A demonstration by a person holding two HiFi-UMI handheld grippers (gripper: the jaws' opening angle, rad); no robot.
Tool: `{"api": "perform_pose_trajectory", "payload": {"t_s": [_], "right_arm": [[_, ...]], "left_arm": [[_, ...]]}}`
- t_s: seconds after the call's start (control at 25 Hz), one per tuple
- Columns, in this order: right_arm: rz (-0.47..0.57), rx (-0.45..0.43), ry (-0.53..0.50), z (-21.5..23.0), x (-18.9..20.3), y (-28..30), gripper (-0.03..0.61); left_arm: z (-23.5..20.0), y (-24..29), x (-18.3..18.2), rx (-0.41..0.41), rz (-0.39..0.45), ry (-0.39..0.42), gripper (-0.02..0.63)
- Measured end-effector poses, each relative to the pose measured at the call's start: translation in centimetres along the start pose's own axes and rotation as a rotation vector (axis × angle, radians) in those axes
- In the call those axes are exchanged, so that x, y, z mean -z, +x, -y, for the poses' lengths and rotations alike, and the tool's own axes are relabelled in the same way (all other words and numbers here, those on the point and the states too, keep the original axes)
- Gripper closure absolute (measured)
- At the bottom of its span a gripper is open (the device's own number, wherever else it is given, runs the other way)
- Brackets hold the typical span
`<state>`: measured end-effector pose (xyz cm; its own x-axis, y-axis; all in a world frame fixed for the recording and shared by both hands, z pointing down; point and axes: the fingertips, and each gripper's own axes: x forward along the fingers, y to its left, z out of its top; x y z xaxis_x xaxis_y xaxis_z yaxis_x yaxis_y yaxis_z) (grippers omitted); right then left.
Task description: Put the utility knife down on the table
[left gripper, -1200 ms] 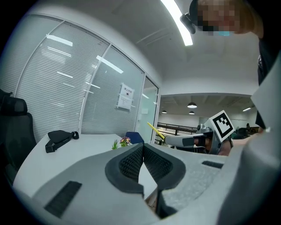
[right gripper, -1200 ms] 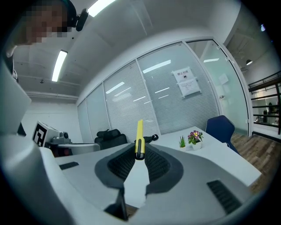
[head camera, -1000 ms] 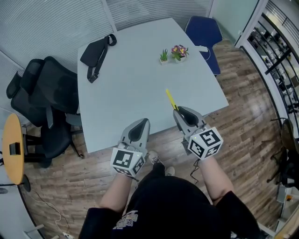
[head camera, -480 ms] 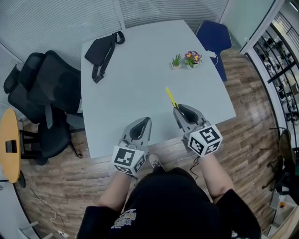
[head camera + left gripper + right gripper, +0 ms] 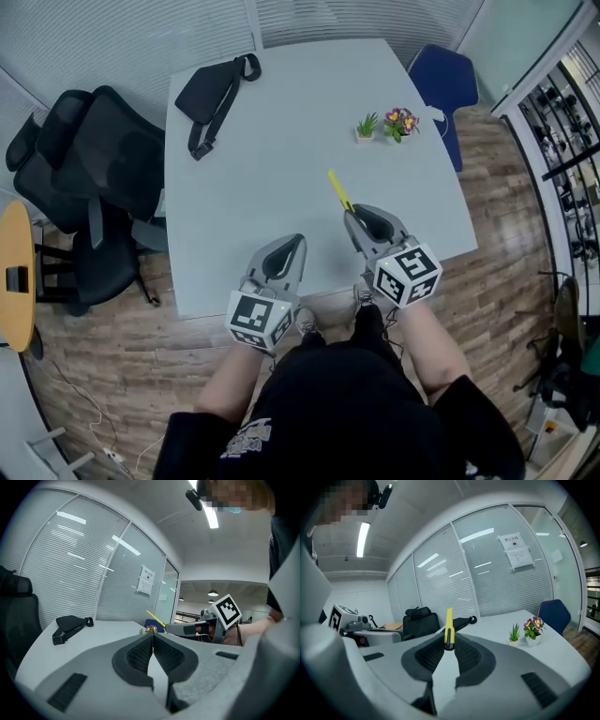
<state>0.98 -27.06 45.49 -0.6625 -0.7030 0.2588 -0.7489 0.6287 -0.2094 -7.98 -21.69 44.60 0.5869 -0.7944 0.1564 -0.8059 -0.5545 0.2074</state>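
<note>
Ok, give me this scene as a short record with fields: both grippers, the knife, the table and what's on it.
right gripper: shut on the yellow utility knife, gripping its dark end
utility knife: points forward and up, held over the table, not laid down
left gripper: fingers together, nothing between them
on table: black sling bag far left; two small potted plants far right
beside table: black office chairs; blue chair
</note>
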Motion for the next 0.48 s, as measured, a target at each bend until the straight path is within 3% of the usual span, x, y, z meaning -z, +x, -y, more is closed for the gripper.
{"api": "perform_pose_trajectory", "payload": {"t_s": [0.48], "right_arm": [[-0.128, -0.154, -0.021, 4.1, 3.0, 4.2, 0.508]], "left_arm": [[-0.1, 4.2, 0.8, -0.13, -0.019, -0.043, 0.607]]}}
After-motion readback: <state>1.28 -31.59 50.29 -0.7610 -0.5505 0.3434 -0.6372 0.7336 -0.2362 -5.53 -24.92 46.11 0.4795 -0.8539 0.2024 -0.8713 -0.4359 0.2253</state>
